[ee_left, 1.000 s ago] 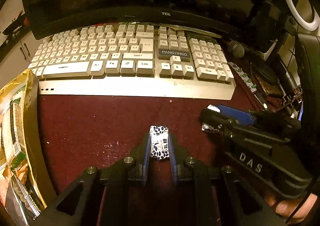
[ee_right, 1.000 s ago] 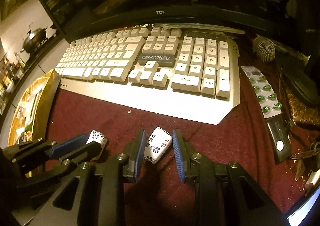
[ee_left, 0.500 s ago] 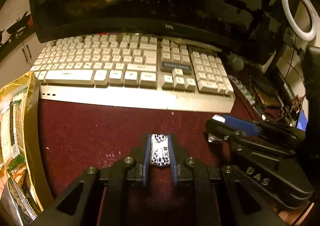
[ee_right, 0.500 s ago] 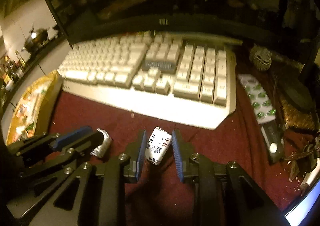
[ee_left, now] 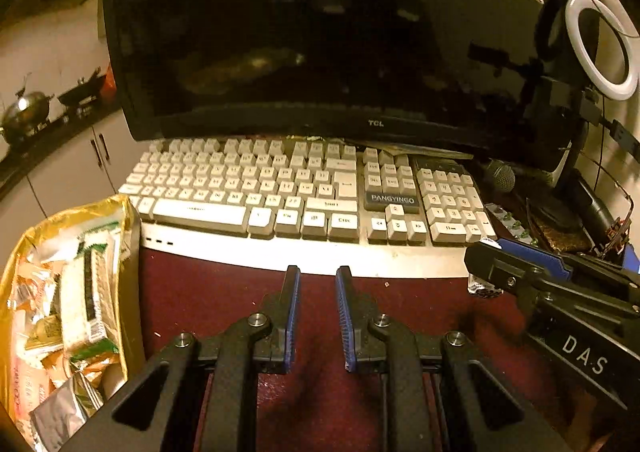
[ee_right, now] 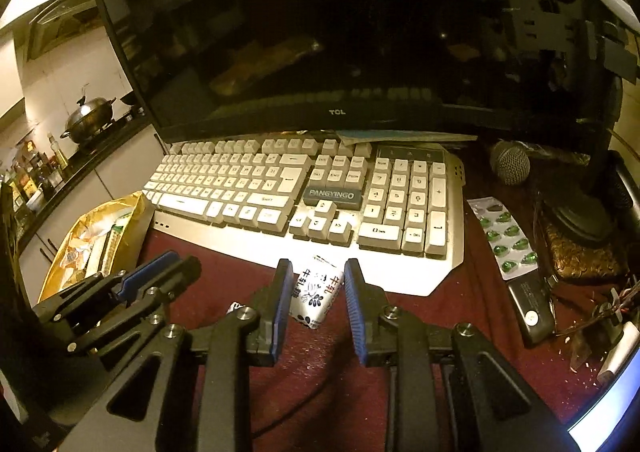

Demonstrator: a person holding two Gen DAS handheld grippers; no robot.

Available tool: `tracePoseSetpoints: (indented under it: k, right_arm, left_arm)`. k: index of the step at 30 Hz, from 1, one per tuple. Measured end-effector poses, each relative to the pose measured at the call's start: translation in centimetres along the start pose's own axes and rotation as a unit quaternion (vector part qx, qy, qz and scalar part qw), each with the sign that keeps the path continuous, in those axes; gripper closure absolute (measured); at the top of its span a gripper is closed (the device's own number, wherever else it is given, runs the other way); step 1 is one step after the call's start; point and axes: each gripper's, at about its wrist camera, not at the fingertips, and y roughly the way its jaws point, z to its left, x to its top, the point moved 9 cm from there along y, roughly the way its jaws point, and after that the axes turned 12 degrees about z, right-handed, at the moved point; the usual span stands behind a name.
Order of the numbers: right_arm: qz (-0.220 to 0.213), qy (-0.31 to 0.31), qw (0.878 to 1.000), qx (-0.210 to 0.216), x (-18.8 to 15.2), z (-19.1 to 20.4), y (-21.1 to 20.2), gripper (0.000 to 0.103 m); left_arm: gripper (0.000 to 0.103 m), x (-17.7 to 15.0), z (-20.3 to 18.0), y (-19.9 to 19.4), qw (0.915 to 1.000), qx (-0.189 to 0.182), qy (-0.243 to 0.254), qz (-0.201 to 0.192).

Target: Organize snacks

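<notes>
Maroon-clothed worktop [ee_left: 208,292] is carrying a keyboard [ee_left: 248,196] and, at its left edge, the open gold snack bag [ee_left: 130,236]. Right claw [ee_right: 318,266] is gripping a white wrapped candy [ee_right: 318,294] clear of the bag. The shallow hold is risking a drop short of it. Left claw [ee_left: 318,276] is sitting closed, and its own view is showing nothing between the pads. Only the right view is showing a wrapper scrap [ee_right: 234,307] nearby.

White wrapped candy [ee_right: 316,290], tilted, above maroon tabletop [ee_right: 460,304]

Dim amber light, dark vignetted corners, fisheye-bent edges
</notes>
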Motion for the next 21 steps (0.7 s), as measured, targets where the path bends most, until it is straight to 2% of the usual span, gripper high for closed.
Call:
tracePoseSetpoints:
  k: [21]
  right_arm:
    - [-0.013,-0.006,1.000,0.011,0.1,0.6,-0.5,0.078]
  left_arm:
    - [0.085,0.4,-0.2,-1.7,0.9980,0.041,0.016,-0.045]
